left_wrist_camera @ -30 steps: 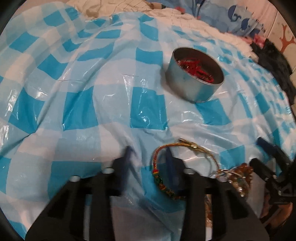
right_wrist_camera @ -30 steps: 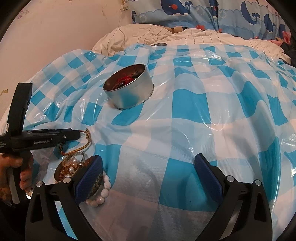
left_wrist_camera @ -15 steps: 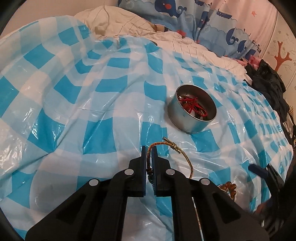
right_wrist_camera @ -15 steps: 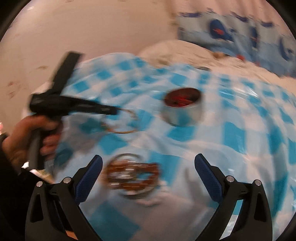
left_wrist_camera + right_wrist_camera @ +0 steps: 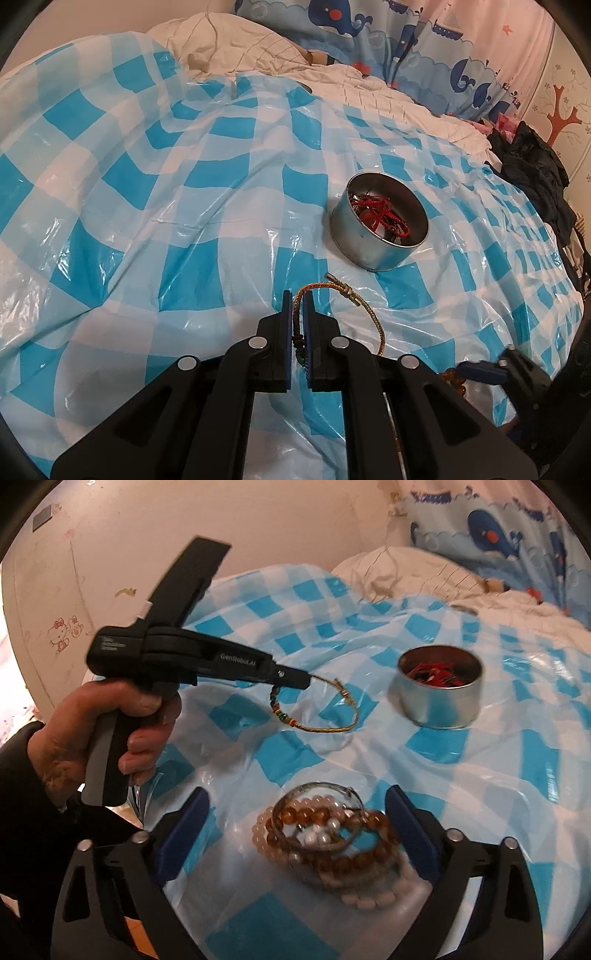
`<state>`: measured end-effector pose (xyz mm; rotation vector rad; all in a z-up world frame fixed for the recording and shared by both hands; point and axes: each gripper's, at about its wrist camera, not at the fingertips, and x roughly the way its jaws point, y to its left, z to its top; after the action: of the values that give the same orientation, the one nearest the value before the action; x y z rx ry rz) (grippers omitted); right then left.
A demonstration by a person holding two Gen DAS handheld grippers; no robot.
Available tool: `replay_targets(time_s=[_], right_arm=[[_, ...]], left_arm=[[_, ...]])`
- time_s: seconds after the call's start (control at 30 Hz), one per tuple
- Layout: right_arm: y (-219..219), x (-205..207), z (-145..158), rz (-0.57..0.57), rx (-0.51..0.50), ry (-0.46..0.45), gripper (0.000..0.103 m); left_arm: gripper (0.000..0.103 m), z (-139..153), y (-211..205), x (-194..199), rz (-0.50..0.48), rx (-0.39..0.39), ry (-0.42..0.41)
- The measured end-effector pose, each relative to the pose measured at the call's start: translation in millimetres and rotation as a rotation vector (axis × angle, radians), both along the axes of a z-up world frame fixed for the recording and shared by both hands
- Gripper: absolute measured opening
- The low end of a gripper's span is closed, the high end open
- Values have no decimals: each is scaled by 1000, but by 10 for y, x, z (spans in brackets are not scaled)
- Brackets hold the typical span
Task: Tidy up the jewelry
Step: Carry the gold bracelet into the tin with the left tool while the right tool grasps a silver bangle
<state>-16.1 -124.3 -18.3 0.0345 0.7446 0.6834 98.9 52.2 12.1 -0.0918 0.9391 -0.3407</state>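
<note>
Left gripper sits at bottom centre of the left wrist view, pointing up-frame toward the metal tin, blue pads nearly together and pinching the woven cord bracelet. In the right wrist view the same tool comes in from the left, held roughly level, tip pointing right toward the tin. The person's left hand wraps the pistol handle in the mid-left of frame, fingers curled around the grip, dark sleeve below it.

Bracelet hangs off the gripper tip, clear of the checked plastic sheet. Its loop droops down and right of the tip in the right wrist view, long axis roughly left-right across the frame; coloured beads on the left part, gold cord with a metal clasp up top right. In the left wrist view the loop arcs from between the pads out to the right, clasp end toward the tin, not touching it.

Tin stands upright, right of centre in both views, red cords inside.

Right gripper is at bottom of its own view, fingers spread wide, holding nothing. Bead bracelet pile lies on the sheet between its fingers: amber, pale and white beads plus a silver bangle.
</note>
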Motion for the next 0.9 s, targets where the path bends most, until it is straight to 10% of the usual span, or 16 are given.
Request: replay_targets(time_s=[0.23, 0.3, 0.9], right_arm=[[115, 264, -128, 29, -80, 80, 77], [129, 250, -140, 34, -111, 74, 55], [-318, 283, 356, -126, -19, -91, 55]], left_arm=[[4, 49, -32, 19, -5, -10, -11], [4, 57, -34, 23, -4, -14, -11], [4, 339, -196, 98, -16, -51, -82]])
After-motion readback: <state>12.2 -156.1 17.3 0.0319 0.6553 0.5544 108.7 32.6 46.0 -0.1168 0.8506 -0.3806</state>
